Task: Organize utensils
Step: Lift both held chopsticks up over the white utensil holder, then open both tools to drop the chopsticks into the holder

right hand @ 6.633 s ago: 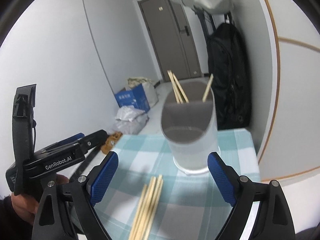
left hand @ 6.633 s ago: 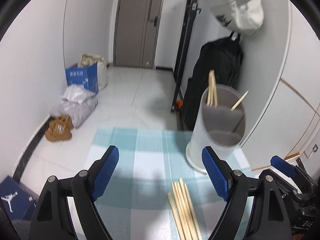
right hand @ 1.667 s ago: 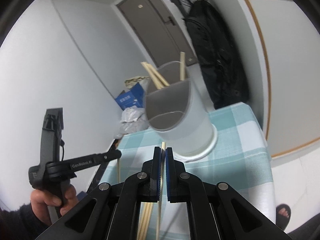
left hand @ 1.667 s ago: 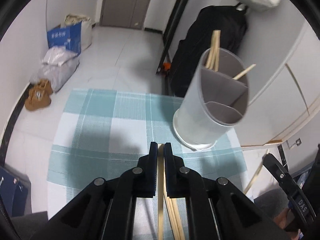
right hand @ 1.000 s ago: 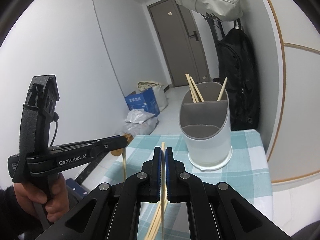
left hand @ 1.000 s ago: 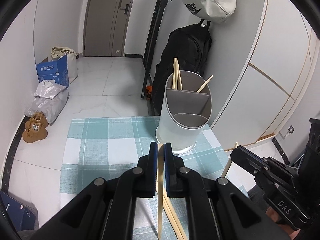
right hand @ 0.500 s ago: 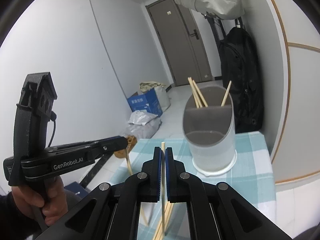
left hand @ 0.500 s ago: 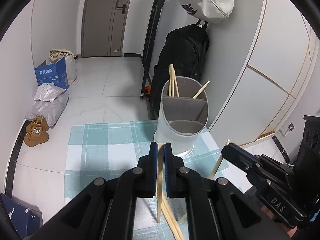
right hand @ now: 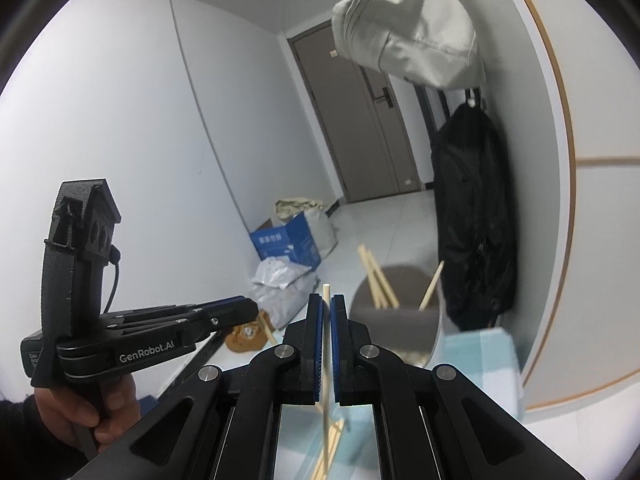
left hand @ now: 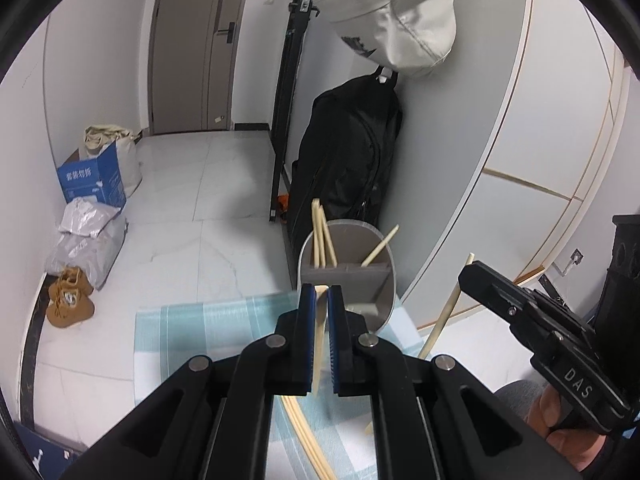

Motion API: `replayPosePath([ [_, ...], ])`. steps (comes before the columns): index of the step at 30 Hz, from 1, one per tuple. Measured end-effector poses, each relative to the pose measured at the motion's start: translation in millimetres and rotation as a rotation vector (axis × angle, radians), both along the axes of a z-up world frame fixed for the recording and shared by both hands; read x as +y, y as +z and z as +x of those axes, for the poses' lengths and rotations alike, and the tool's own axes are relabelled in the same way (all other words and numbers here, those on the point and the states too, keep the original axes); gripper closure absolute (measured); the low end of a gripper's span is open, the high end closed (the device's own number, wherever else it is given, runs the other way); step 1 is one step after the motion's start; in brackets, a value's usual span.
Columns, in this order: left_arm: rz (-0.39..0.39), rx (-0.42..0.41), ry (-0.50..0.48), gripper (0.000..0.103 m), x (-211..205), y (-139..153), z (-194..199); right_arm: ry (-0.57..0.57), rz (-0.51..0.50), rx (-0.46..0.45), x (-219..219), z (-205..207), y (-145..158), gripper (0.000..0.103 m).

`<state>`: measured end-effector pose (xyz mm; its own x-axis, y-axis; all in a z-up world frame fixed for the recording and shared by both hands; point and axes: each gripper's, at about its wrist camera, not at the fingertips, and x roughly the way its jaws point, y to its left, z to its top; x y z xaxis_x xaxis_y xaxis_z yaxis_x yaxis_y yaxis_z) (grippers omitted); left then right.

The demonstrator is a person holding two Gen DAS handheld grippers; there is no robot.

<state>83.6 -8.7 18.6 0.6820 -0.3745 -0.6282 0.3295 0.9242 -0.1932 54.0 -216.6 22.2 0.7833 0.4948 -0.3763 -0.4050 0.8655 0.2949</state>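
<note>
My left gripper [left hand: 319,300] is shut on a wooden chopstick [left hand: 318,344] and holds it upright just in front of the translucent utensil holder [left hand: 382,296], which has several chopsticks [left hand: 320,236] in its back compartments. My right gripper [right hand: 326,308] is shut on another chopstick [right hand: 327,392], held high to the right; it shows in the left wrist view [left hand: 464,274] with its chopstick [left hand: 444,320]. The holder [right hand: 400,328] sits right of my right jaws. Loose chopsticks [left hand: 304,436] lie on the checked cloth [left hand: 192,328].
A black backpack [left hand: 348,160] and a grey bag [left hand: 396,20] hang on the wall behind the holder. On the floor at left are a blue box [left hand: 92,180], plastic bags [left hand: 88,232] and brown shoes [left hand: 68,300]. The table's right edge is near the wall.
Both grippers have risen with their chopsticks. The holder now sits lower and closer in both views, just behind the left jaws.
</note>
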Motion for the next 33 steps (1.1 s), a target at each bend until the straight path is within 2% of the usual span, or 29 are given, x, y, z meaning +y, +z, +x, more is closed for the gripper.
replayPosePath([
  [8,-0.008,-0.024,-0.029,0.101,-10,36,16,-0.02,-0.001,-0.052,-14,29,36,0.1],
  [12,-0.004,-0.065,-0.036,0.101,-17,52,26,-0.03,-0.003,-0.081,-18,48,53,0.1],
  [20,-0.017,-0.094,-0.032,0.101,-31,70,57,-0.083,0.003,-0.11,-27,96,73,0.1],
  [26,-0.032,-0.091,-0.043,0.101,-37,63,76,-0.123,-0.007,-0.108,-32,126,69,0.1],
  [33,-0.034,-0.035,-0.071,0.101,-43,43,94,-0.143,-0.02,-0.07,-36,149,47,0.1],
])
